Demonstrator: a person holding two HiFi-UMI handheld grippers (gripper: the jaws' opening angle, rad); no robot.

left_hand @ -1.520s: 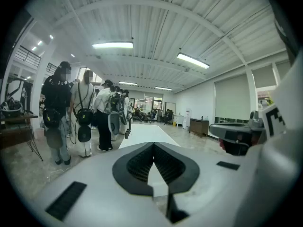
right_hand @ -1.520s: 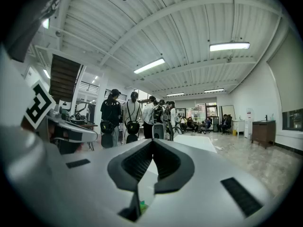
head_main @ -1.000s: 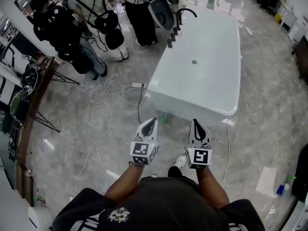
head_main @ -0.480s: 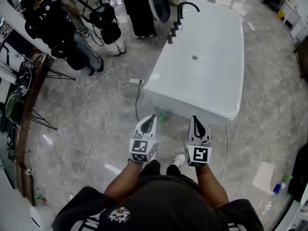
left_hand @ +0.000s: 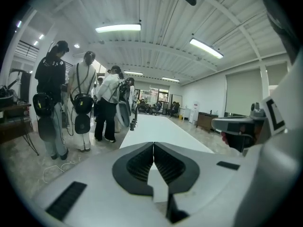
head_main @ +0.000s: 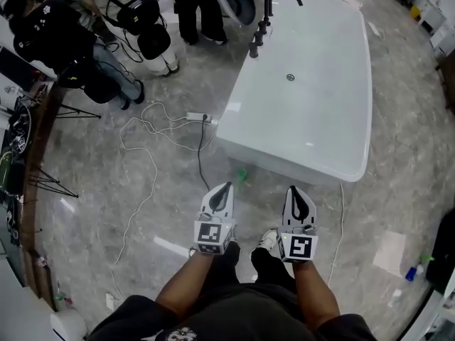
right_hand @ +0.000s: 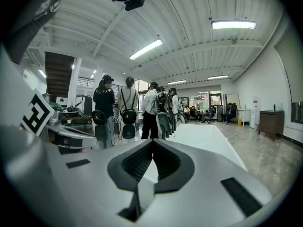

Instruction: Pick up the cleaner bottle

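Note:
In the head view my left gripper and right gripper are held side by side, pointing at the near end of a white bathtub. Both are shut with nothing between the jaws. A small green object lies on the floor by the tub's near corner, just ahead of the left gripper; it is too small to identify. A small blue bottle with a green top stands on the floor at the far right. The left gripper view and right gripper view show the ribbed pads meeting, with the tub beyond.
A black faucet stands at the tub's far end. White cables and a power strip lie on the marble floor at left. Several people stand at the upper left. A tripod is at the left edge.
I have stepped closer to the bathtub, which now looks larger. Both grippers have sunk lower in the picture and stayed shut. The standing people have slid toward the top edge.

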